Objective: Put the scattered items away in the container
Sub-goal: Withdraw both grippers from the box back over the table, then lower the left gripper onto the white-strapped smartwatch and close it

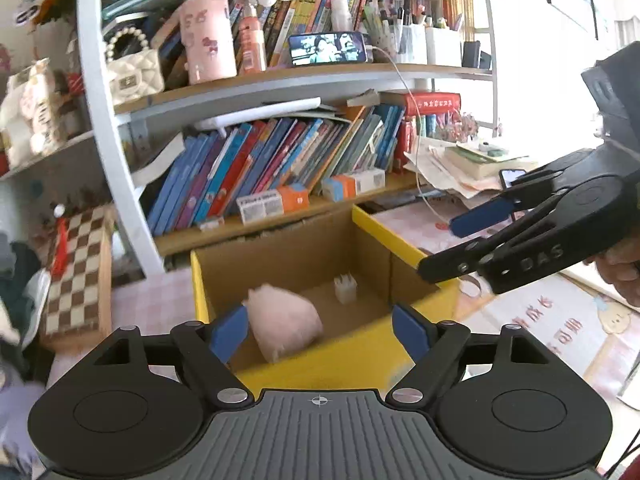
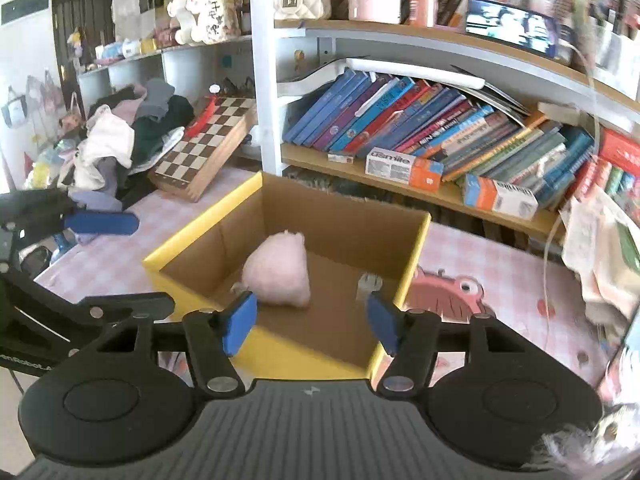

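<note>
An open cardboard box with yellow outer walls (image 1: 320, 376) (image 2: 192, 236) stands on the desk in front of the bookshelf. Inside it lie a pink plush toy (image 1: 284, 328) (image 2: 278, 274) and a small white item (image 1: 346, 289) (image 2: 370, 282). My left gripper (image 1: 320, 332) is open and empty, just above the box's near edge. My right gripper (image 2: 310, 326) is open and empty, also above the box's rim. The right gripper shows in the left wrist view (image 1: 472, 236) at the right; the left gripper shows in the right wrist view (image 2: 80, 240) at the left.
A bookshelf (image 1: 280, 160) full of books stands behind the box. A chessboard (image 2: 204, 148) leans by a pile of clothes (image 2: 120, 140) at the left. Papers and a phone (image 1: 512, 178) lie at the right. The desk has a pink checked cover (image 2: 500, 280).
</note>
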A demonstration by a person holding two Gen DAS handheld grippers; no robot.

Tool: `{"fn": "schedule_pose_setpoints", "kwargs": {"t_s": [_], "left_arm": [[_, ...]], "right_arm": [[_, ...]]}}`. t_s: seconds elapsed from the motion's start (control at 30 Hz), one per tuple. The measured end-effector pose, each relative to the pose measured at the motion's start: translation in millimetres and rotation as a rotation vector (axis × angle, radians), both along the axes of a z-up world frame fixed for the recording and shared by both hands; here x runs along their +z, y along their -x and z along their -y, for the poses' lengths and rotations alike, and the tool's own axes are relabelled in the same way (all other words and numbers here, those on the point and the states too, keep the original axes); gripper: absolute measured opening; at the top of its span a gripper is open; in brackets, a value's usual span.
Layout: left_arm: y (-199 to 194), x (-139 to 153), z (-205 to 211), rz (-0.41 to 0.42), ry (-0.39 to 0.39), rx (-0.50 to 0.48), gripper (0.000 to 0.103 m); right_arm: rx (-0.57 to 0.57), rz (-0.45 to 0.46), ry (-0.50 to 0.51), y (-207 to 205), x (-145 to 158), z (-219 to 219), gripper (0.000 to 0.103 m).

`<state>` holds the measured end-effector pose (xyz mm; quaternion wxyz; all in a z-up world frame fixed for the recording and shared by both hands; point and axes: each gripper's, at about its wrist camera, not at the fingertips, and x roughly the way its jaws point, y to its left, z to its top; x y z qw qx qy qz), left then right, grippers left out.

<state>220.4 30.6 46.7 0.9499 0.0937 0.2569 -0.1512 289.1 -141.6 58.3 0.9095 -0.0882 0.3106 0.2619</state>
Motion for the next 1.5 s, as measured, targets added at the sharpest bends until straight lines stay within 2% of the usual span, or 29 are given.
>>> {"fn": "schedule_pose_setpoints", "kwargs": {"t_s": [0.13, 0.53, 0.67, 0.8, 1.07, 1.2, 1.5], "left_arm": [[32, -7, 7, 0.0, 0.025, 0.056, 0.082], [105, -34, 21, -0.04, -0.005, 0.187, 0.082], [121, -41, 21, -0.065, -0.012, 0.222, 0.082], [130, -45, 22, -0.079, -0.018, 0.24, 0.082], [146, -54, 22, -0.102, -0.048, 0.252, 0.082], [151, -60, 18, -0.123, -0.058, 0.264, 0.082], [148, -71, 8, -0.161, -0.064, 0.257, 0.083]], "right_arm": [[-0.014, 0.009, -0.015, 36, -1, 16, 0.069], [-0.026, -0.01, 0.033, 113, -35, 30, 0.078], [-0.034, -0.017, 0.038, 136, -48, 28, 0.082], [-0.028, -0.025, 0.052, 155, -58, 25, 0.083], [-0.048, -0.031, 0.07, 174, -70, 19, 0.09], [-0.045, -0.086, 0.078, 176, -82, 13, 0.09], [-0.06, -0.105, 0.075, 174, -85, 2, 0.09]]}}
